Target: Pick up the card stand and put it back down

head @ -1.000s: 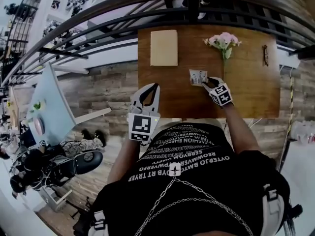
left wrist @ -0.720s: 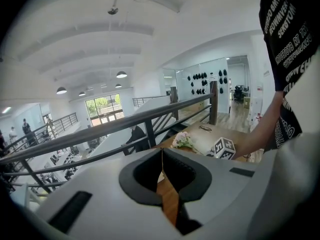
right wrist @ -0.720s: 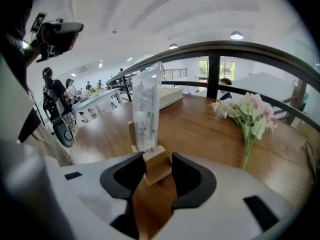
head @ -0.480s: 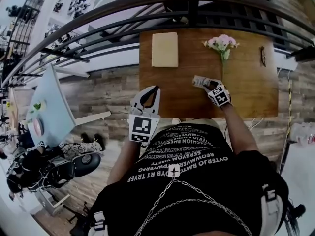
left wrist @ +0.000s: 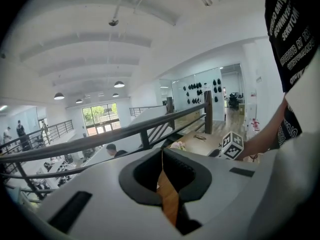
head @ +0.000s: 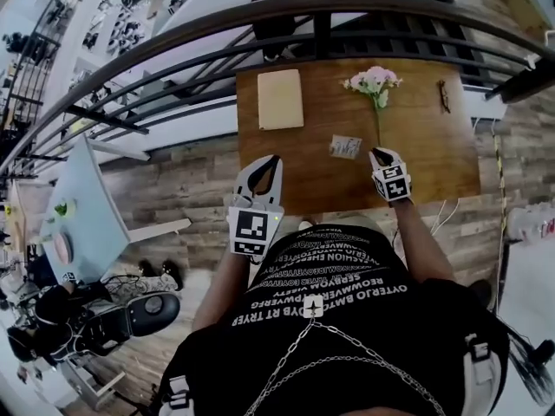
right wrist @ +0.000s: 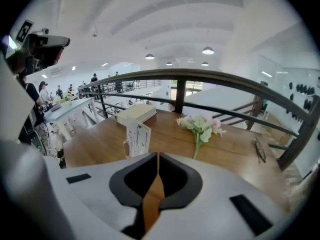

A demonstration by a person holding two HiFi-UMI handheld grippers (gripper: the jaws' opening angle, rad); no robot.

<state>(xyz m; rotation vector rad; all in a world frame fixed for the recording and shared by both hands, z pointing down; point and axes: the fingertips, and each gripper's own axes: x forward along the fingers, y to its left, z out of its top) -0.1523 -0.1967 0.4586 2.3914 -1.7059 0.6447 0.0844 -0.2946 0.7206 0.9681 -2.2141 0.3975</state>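
A: How do the jaws stand?

B: The right gripper [right wrist: 157, 156] has just been closing its jaws. They meet with nothing between them. The left gripper [left wrist: 161, 151] is likewise closed and empty.

A: And the card stand?

B: The card stand [right wrist: 138, 139] stands on the wooden table [right wrist: 95, 146], just ahead-left of the right jaws and untouched. It looks already put down, so the next move is probably just a clean retreat.

A: Do the views differ?

B: Only the right gripper view shows the stand upright. From the head view it is a small pale patch.

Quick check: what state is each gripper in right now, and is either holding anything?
Left gripper: shut, empty.
Right gripper: jaws have just been closing; shut, nothing between them. The card stand stands free on the table.
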